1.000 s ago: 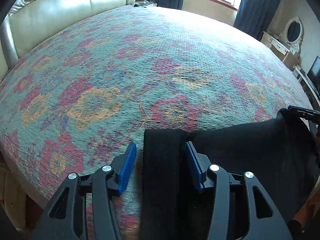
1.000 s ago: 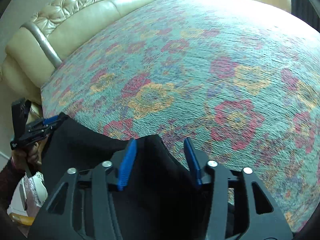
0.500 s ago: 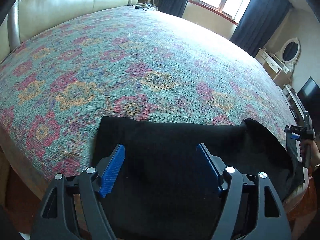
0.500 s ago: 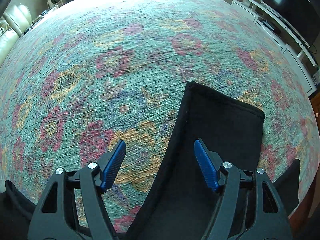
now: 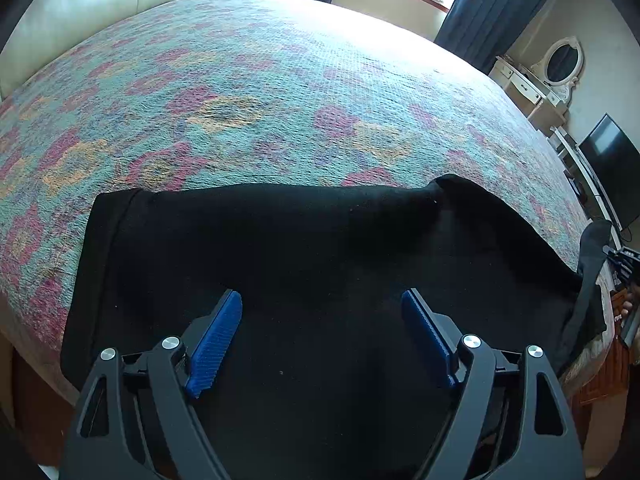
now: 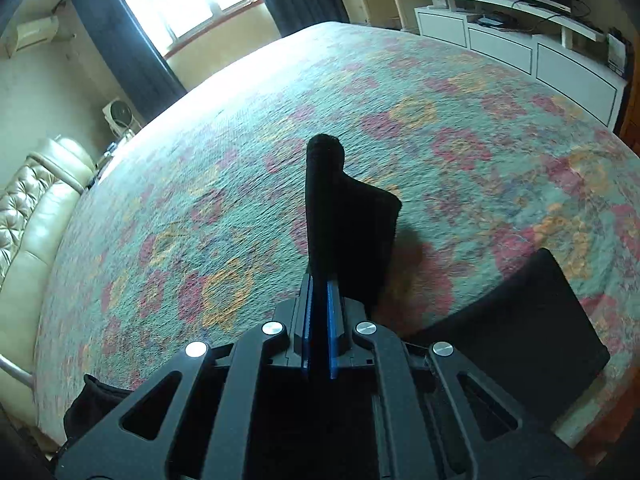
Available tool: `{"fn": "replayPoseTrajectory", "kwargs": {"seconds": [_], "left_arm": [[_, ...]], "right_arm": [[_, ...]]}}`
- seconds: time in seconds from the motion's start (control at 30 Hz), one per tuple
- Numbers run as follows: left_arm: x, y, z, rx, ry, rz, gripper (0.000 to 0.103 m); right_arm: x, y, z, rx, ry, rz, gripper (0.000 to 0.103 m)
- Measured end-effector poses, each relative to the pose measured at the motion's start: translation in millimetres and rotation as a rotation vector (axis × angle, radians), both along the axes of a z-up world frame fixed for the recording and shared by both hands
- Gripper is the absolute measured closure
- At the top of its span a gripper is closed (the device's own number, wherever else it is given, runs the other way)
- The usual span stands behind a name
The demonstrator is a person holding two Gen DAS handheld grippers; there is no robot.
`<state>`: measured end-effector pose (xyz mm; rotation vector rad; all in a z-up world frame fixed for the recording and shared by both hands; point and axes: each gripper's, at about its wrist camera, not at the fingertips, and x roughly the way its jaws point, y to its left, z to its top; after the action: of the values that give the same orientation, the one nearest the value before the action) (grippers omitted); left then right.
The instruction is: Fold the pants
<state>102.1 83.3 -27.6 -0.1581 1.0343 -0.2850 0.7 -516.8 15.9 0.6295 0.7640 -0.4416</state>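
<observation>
Black pants [image 5: 304, 248] lie spread along the near edge of a bed with a floral cover [image 5: 260, 92]. My left gripper [image 5: 322, 336] is open and empty, hovering over the pants' middle with its blue pads wide apart. My right gripper [image 6: 319, 320] is shut on a pant leg end [image 6: 344, 216], which stands up lifted above the bed. Another black part of the pants [image 6: 532, 320] lies flat at the lower right in the right wrist view. The right gripper also shows at the far right edge of the left wrist view [image 5: 624, 264].
A cream leather headboard [image 5: 100, 4] curves along the bed's far left. A window with dark curtains [image 6: 132, 40] is behind. A white TV cabinet [image 6: 520, 48] and a dressing table with an oval mirror [image 5: 560, 64] stand beyond the bed.
My right gripper has shut on the pant leg end and lifted it off the bed. My left gripper stays open and has drawn back slightly over the pants.
</observation>
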Motion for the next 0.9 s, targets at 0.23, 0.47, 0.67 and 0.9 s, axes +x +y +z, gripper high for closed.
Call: {"fn": "replayPoseTrajectory", "kwargs": {"seconds": [0.23,0.47,0.67,0.9], "left_arm": [[-5,-18,-3,0.012,0.020,-0.003,0.019],[-11,-34,-7,0.124,-0.003,-0.025,0.019],[-11,-42,-11,0.187,-0.017,-0.041,0.018],[-12,-40,-8,0.172,-0.001,-0.026,0.018]], "right_arm": [[-114,-29,-48,0.137,-0.026,-0.148,0.097],[-143,-31,-71,0.251,-0.102,-0.160,0.097],[-152,-65,-87,0.376,-0.198,-0.255,0.047],[-148,-83,-85,0.420,-0.222,-0.257,0.098]]}}
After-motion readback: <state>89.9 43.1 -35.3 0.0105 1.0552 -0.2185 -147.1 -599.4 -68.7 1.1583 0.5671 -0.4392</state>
